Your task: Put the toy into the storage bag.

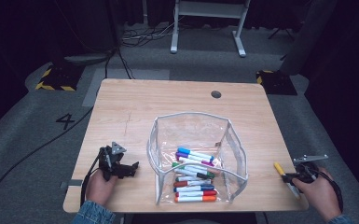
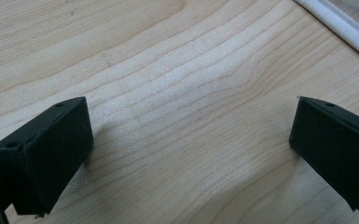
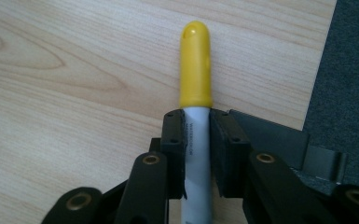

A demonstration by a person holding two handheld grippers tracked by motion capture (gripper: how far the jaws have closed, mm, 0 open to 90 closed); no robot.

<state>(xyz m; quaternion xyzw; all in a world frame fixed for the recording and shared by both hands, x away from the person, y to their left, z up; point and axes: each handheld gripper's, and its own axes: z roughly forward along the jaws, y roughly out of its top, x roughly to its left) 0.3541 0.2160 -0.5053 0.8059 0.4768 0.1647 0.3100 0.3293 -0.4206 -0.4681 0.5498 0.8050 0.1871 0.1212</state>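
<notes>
A marker with a yellow cap (image 3: pixel 196 60) and a white barrel lies near the wooden table's right edge (image 1: pixel 279 169). My right gripper (image 3: pixel 196 135) has its jaws closed on the white barrel just behind the cap, and in the high view it sits at the front right (image 1: pixel 294 178). A clear plastic pouch (image 1: pixel 191 115) stands open in the middle of the table, with several coloured markers (image 1: pixel 193 177) lying inside. At the front left, my left gripper (image 1: pixel 129 169) rests low over bare wood, its jaws (image 2: pixel 191 149) wide apart with nothing between them.
The table's right edge (image 3: pixel 319 74) runs close beside the yellow marker, with grey floor beyond it. A round cable hole (image 1: pixel 216 94) sits at the table's far side. The pouch's white rim (image 2: pixel 340 23) lies just ahead of the left gripper.
</notes>
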